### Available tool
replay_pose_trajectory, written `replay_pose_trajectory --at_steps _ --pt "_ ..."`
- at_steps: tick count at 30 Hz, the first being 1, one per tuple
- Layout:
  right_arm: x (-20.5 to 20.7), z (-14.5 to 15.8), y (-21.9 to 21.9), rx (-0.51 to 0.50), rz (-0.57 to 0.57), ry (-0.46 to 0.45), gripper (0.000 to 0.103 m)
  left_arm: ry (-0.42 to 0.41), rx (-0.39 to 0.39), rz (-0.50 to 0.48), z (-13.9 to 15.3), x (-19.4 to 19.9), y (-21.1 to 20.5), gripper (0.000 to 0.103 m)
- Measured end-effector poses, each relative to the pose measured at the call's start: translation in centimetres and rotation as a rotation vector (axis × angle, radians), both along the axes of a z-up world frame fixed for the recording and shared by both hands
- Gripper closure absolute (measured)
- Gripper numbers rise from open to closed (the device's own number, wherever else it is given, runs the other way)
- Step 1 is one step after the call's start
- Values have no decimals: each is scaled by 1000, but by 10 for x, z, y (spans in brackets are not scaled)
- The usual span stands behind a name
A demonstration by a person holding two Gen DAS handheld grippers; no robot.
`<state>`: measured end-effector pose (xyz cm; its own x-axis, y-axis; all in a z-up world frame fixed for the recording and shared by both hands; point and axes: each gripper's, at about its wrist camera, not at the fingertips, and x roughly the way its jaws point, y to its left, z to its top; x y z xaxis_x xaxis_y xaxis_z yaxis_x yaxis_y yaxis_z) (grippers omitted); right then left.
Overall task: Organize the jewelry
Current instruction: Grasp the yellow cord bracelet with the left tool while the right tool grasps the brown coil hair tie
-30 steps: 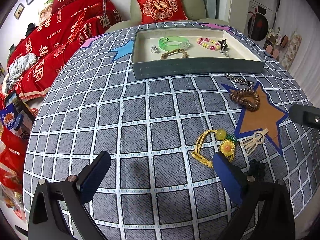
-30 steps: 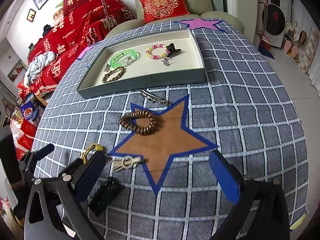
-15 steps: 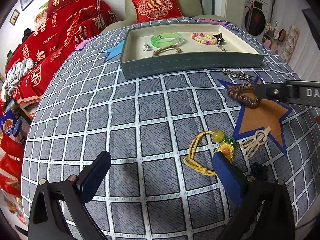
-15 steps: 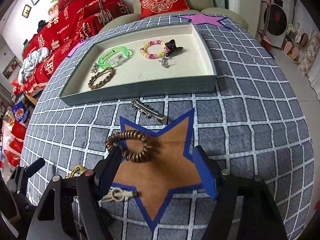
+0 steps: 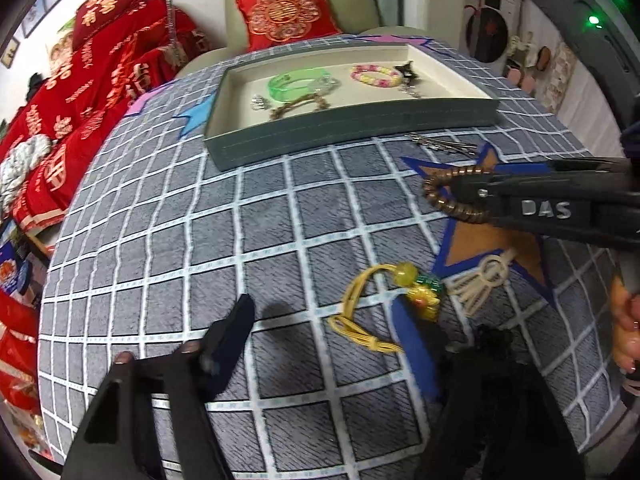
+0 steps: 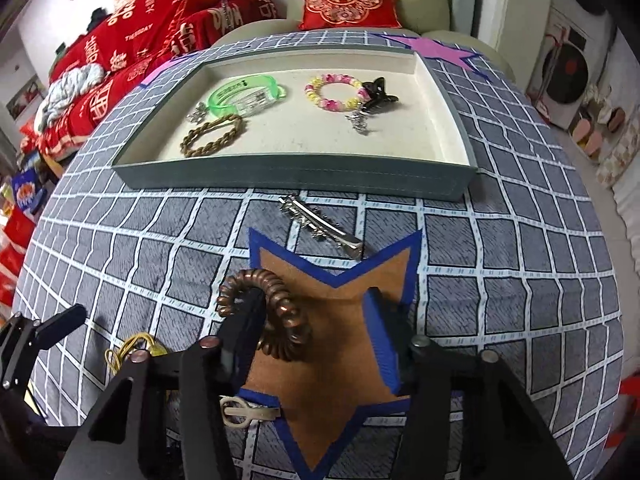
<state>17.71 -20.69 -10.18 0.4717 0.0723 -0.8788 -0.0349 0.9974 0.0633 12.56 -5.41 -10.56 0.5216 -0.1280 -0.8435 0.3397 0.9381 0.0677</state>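
One "DAS" mark; right tool

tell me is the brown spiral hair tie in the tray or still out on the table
Out. The brown spiral hair tie lies on the cloth's brown star, in front of the tray, between the closing right gripper jaws.

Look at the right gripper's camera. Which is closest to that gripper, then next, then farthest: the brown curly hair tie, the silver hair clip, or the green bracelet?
1. Brown curly hair tie: at the right gripper, its closing jaws around one side of it, on the brown star.
2. Silver hair clip: farther up, on the cloth just before the tray.
3. Green bracelet: farthest, inside the tray, toward its left.
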Motion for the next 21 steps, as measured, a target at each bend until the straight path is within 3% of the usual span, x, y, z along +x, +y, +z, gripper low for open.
replay_pose_trajectory --at_steps 4,6,8,9,10,21 --pt "-4 0 3 -35 11 -8 70 2 1 -33 2 -4 -6 46" --pt "-6 0 3 -50 15 -10 85 7 -7 -48 2 -6 -7 57" --pt "-6 0 2 -63 13 -10 88 10 -7 -59 2 -6 -10 67" --pt "-7 0 1 -63 10 -9 89 11 -9 -68 2 -6 -11 75" --pt "-9 1 0 -61 5 -8 89 17 -12 -76 2 -7 -12 90" --pt "-33 19 -15 -5 -7 -46 91 37 -115 -48 12 -9 8 90"
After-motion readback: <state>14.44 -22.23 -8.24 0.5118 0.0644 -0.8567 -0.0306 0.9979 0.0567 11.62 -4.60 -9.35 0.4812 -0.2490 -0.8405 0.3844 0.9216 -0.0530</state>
